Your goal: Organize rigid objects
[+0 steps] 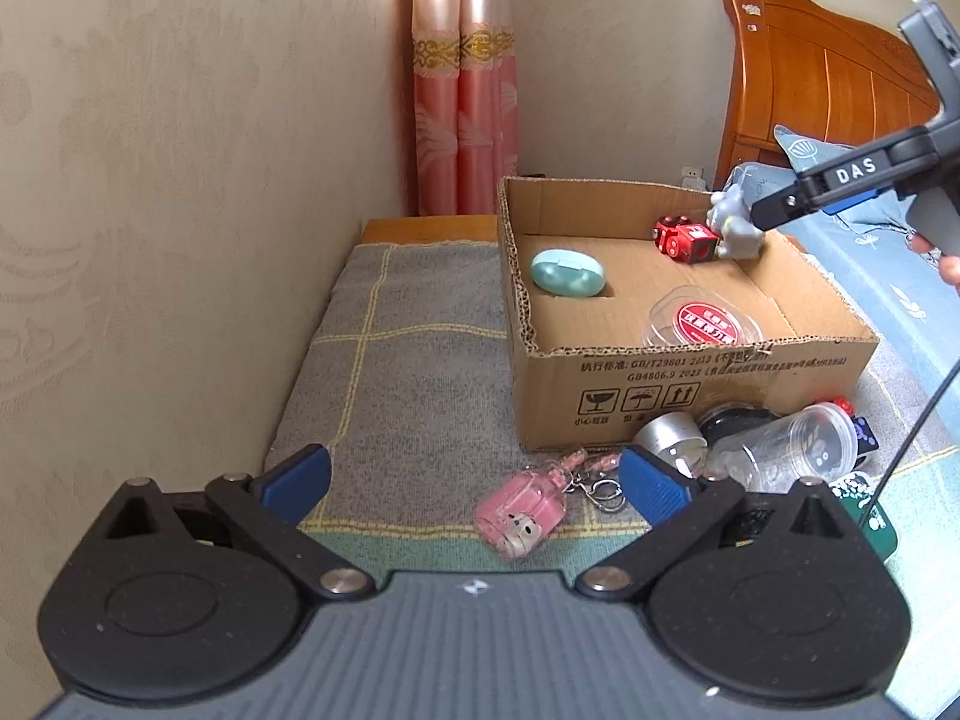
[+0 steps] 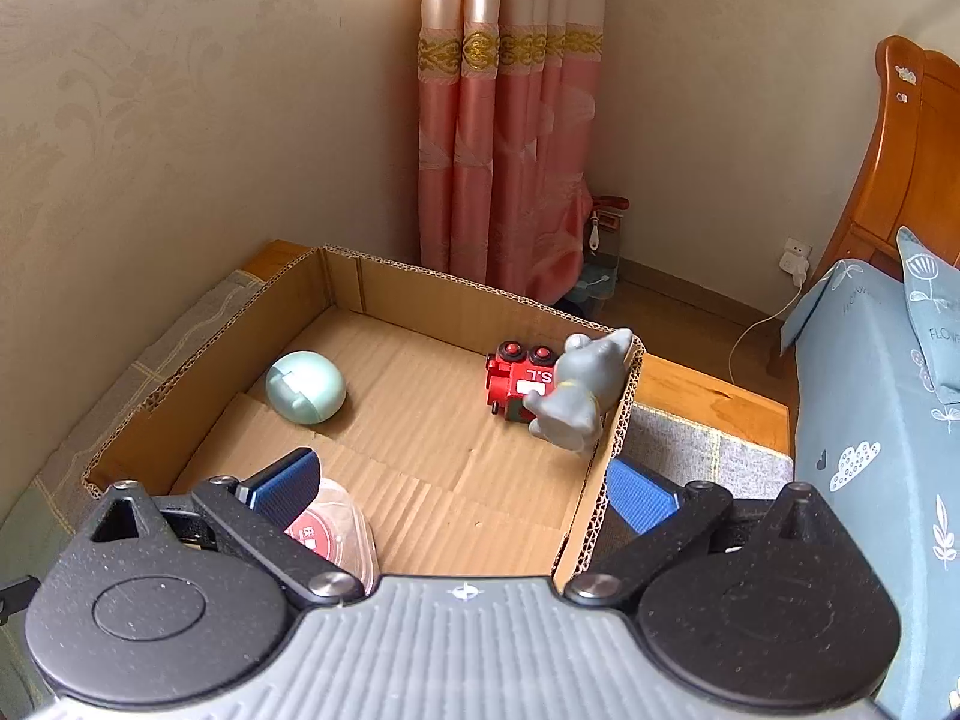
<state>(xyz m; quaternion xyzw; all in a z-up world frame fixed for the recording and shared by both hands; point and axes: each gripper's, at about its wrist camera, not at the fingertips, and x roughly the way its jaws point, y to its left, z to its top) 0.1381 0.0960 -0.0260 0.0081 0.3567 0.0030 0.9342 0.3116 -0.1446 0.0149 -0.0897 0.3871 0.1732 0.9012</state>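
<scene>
The cardboard box [image 2: 624, 408] sits on the grey checked blanket [image 1: 390, 372]. Inside it, a mint oval case [image 2: 306, 387] lies at the left, while a red toy train [image 2: 513, 381] and a grey animal figure [image 2: 579, 396] touch each other in the far right corner (a red-lidded clear tub [image 1: 705, 321] lies nearer). The right gripper [image 2: 462, 483] hangs released over the box; the left gripper [image 1: 474, 480], jaws spread, hovers above a pink keychain [image 1: 519, 510].
</scene>
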